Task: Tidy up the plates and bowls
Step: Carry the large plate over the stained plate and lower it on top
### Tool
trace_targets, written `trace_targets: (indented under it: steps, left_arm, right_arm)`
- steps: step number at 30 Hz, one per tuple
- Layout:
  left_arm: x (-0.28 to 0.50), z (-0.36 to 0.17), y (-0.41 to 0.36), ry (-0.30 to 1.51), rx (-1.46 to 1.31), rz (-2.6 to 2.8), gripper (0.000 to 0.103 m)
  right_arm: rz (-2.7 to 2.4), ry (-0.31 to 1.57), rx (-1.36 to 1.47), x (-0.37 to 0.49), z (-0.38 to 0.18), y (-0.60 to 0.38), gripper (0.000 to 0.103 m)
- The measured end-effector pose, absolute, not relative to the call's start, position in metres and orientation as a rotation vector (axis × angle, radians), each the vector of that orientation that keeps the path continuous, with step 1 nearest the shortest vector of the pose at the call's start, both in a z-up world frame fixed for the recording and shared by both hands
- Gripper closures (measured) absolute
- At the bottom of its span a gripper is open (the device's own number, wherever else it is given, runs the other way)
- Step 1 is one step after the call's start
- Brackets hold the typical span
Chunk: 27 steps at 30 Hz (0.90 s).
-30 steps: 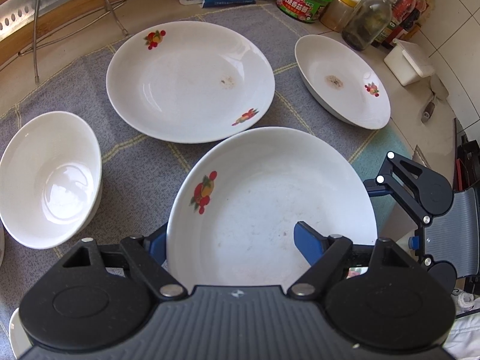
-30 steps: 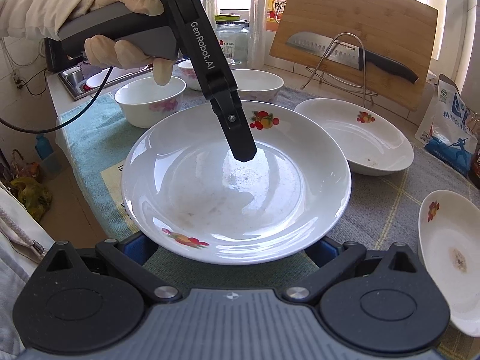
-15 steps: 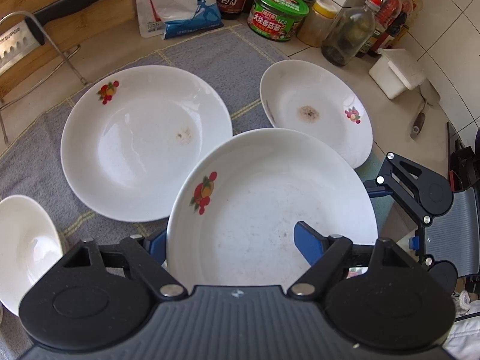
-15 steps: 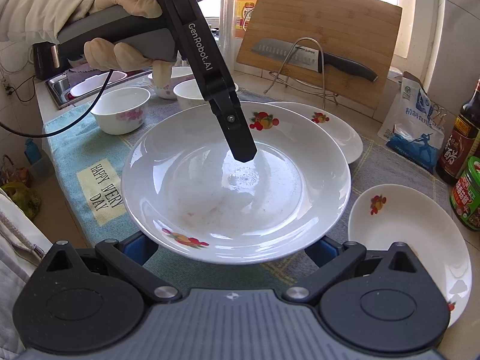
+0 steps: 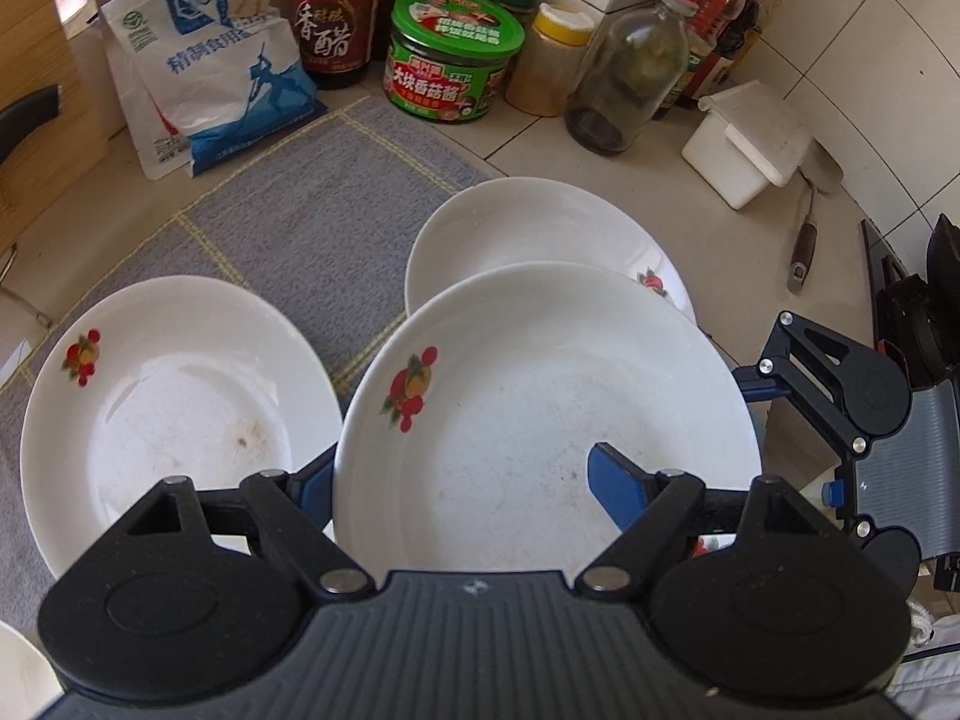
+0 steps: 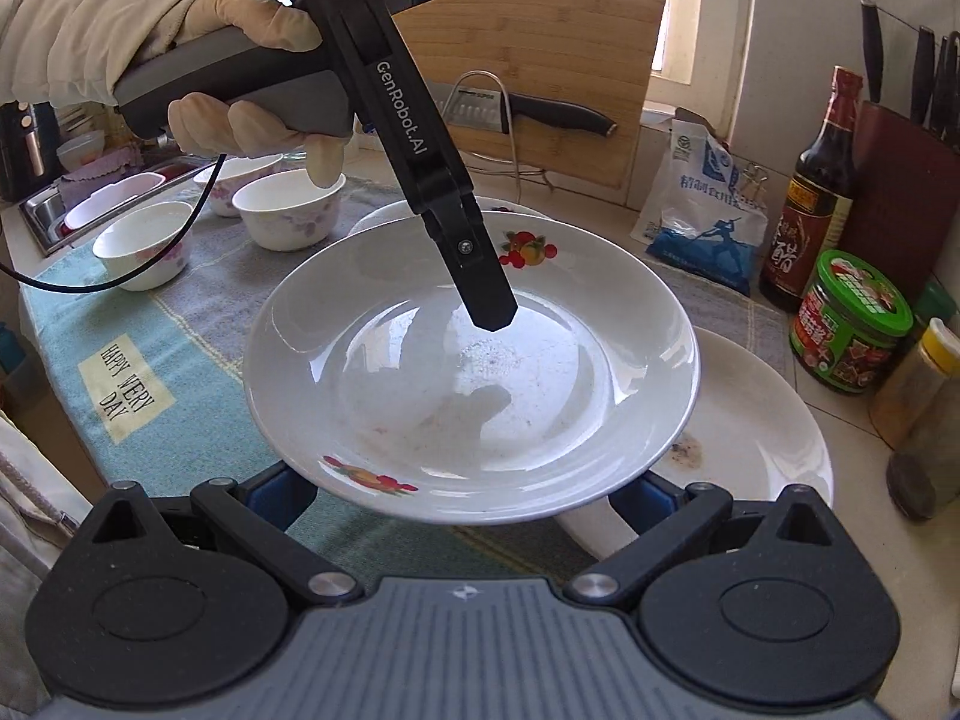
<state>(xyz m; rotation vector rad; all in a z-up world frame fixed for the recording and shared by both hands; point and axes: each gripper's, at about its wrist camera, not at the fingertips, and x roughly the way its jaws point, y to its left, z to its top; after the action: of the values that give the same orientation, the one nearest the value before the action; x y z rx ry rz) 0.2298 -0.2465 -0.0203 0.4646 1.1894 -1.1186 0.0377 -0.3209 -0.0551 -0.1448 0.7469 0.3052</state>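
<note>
My left gripper (image 5: 462, 474) is shut on the rim of a white plate with fruit prints (image 5: 540, 408) and holds it in the air. That held plate (image 6: 474, 384) hangs partly over a second plate on the counter (image 5: 528, 228), which also shows in the right wrist view (image 6: 750, 438). A third plate (image 5: 168, 408) lies on the grey mat to the left. My right gripper (image 6: 456, 492) sits under the held plate's near rim, jaws wide apart, gripping nothing. The left gripper's upper finger (image 6: 480, 288) rests inside the plate.
Several small bowls (image 6: 288, 216) stand at the back left on the mat, near a sink. A salt bag (image 5: 210, 72), vinegar bottle (image 5: 336, 6), green-lidded jar (image 5: 450, 54), glass bottle (image 5: 630, 66) and white box (image 5: 744, 138) line the wall. A knife on a stand (image 6: 540, 114) leans on a cutting board.
Both grippers have carried the held plate to the right, from over the mat until it overlaps the plate on the counter. The left grip on the rim is unchanged.
</note>
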Motion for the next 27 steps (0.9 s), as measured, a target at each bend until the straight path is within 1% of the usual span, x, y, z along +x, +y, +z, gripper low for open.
trace_targets:
  steps: [16,27]
  left_arm:
    - [0.227,-0.039,-0.332,1.185,0.534,-1.25,0.02]
    - [0.231,-0.058,-0.353,1.216,0.534,-1.26,0.02]
  right_arm:
    - [0.144,0.767,-0.078,0.024,-0.058,-0.367,0.0]
    - [0.111,0.771,-0.045,0.023,-0.061,-0.38,0.0]
